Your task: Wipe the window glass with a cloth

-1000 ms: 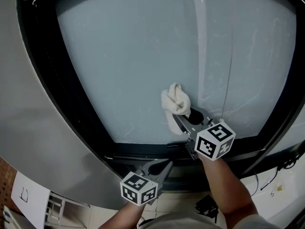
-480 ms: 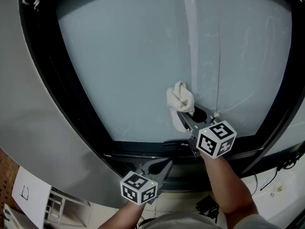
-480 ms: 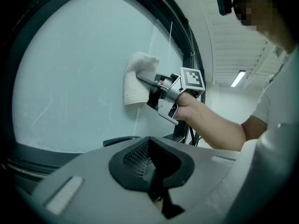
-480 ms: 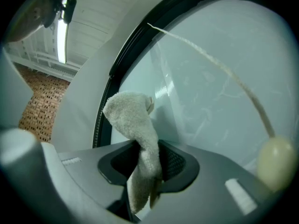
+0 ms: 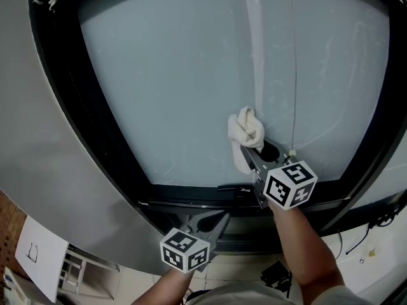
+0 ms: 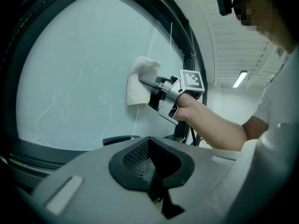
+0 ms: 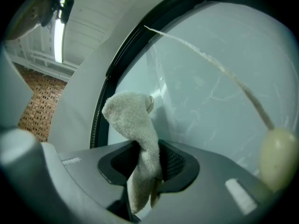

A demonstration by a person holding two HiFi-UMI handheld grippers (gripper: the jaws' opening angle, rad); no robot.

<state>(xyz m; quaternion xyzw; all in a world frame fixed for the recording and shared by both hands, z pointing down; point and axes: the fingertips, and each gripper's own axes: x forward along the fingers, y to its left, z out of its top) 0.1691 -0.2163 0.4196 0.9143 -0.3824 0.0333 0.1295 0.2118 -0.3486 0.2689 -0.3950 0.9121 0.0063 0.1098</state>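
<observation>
Head view: the right gripper is pressing a bunched white cloth against the window glass, low and right of centre. Wiping is under way.

Left gripper view: the left gripper is idling, jaws together and empty.

Right gripper view: the jaws are clamping the cloth. The next move is probably sweeping it across fresh glass.

Below the black window frame we've got a strip of pale tiled floor, and lying on it is one small black object, too dark for us to name, while we can't tell whether the white sheet off left rests on it.
</observation>
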